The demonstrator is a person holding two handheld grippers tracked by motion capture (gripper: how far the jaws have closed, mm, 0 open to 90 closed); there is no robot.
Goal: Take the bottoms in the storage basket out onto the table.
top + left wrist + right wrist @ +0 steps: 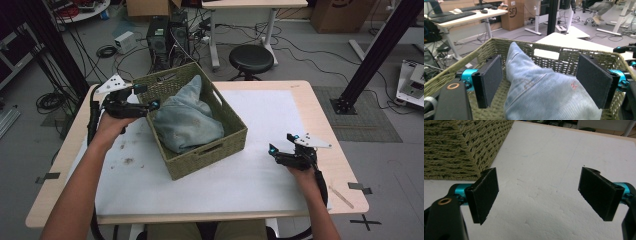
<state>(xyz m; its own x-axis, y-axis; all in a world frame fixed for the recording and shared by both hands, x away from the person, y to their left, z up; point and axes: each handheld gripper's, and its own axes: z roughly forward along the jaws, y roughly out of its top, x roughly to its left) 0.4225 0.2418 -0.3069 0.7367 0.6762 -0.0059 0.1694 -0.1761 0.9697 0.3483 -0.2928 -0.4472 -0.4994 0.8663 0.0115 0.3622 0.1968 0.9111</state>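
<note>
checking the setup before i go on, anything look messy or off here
Mostly tidy. The jeans sit bunched in the basket, one leg poking above its rim, and the white mat shows dark smudges near the left gripper.

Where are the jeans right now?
In the high view the jeans lie bunched inside the woven basket at table centre-left, with the open left gripper over its left rim.

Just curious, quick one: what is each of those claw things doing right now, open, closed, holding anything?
Left gripper: open, empty, fingers either side of the denim cloth in the basket.
Right gripper: open, empty, over the white mat.
</note>
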